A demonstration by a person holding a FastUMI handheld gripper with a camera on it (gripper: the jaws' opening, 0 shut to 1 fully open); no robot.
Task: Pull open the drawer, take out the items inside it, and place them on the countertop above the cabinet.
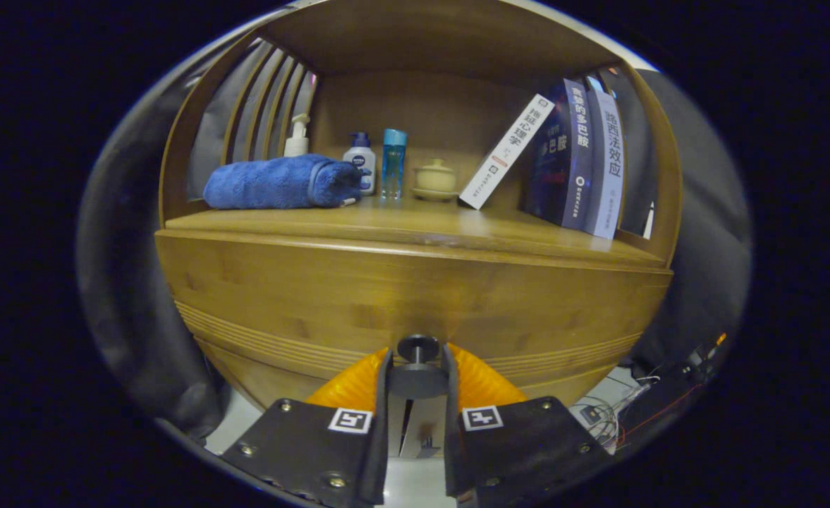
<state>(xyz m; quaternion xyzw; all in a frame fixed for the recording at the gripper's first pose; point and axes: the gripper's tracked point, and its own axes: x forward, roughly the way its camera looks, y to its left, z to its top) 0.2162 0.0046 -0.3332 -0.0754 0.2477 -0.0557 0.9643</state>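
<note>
Warm, dim light and strong fisheye bending

The wooden cabinet (415,282) glows amber under soft light from above, with a pale sheen on its countertop (415,219). The back of the shelf falls into shadow. Straight edges bow outward near the rim. Books (584,162) and the blue towel (281,182) stay fairly sharp; the gripper (417,367) fingers, closed on the drawer knob (418,349), look soft

tool (417,368) clamped on drawer knob (417,348)

Home-style booth — wood cabinet (415,282) w/ books (577,155), toiletries (360,159).
</note>
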